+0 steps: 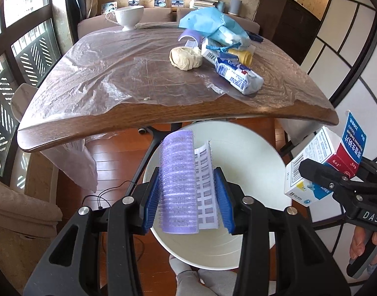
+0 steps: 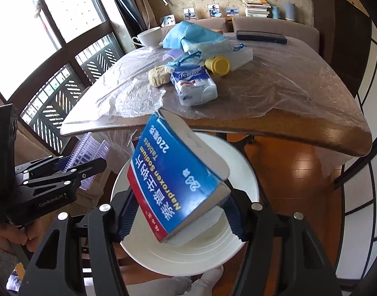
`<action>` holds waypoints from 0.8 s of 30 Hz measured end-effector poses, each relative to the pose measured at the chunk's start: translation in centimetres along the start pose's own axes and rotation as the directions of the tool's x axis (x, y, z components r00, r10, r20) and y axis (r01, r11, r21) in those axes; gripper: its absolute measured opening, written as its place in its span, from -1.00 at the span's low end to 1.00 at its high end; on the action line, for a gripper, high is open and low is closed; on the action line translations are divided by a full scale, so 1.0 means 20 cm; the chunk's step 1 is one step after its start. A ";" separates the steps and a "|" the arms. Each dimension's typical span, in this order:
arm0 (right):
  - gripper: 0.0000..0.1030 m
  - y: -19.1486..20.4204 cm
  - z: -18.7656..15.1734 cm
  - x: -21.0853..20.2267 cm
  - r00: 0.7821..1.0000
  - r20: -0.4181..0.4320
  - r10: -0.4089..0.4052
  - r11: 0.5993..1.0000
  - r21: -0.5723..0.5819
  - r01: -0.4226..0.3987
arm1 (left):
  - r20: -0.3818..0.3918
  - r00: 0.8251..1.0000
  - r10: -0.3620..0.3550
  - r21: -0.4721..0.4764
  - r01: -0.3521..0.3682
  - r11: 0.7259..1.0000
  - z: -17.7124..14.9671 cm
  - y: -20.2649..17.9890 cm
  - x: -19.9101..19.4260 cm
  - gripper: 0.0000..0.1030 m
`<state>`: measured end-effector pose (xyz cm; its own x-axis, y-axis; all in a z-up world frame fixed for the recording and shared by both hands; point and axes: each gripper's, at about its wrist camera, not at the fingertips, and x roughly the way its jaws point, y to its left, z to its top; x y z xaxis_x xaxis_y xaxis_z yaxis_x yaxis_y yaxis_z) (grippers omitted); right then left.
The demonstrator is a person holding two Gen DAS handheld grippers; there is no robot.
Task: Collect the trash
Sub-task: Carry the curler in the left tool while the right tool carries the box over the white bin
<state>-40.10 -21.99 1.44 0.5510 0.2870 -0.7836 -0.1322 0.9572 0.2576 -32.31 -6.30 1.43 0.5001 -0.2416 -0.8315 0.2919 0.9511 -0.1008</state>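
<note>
My left gripper (image 1: 187,207) is shut on a purple hair roller (image 1: 178,185) with a white gridded piece beside it, held above a white round bin (image 1: 252,153) on the floor. It also shows in the right wrist view (image 2: 89,157). My right gripper (image 2: 178,212) is shut on a blue, red and white medicine box (image 2: 173,177), held tilted over the same bin (image 2: 242,170). The box also shows at the right of the left wrist view (image 1: 321,165).
A wooden table (image 1: 213,108) under clear plastic film holds a tissue pack (image 1: 237,74), a crumpled paper ball (image 1: 186,58), a yellow bottle (image 1: 244,58), a blue bag (image 1: 213,24), another purple roller (image 1: 191,35) and a white cup (image 1: 128,16). A sofa stands behind.
</note>
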 end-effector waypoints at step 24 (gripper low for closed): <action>0.18 -0.03 -0.11 0.23 0.993 -0.106 -0.056 0.998 -0.015 0.055 | -0.080 0.997 0.014 0.054 -0.010 0.998 -0.12 -0.06 0.18 -0.15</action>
<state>-39.37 -21.13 -3.48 0.4673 0.2353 -0.8522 -0.1142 0.9719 0.2057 -32.77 -7.90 -2.73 0.4371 -0.2119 -0.8741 0.3307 0.9417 -0.0629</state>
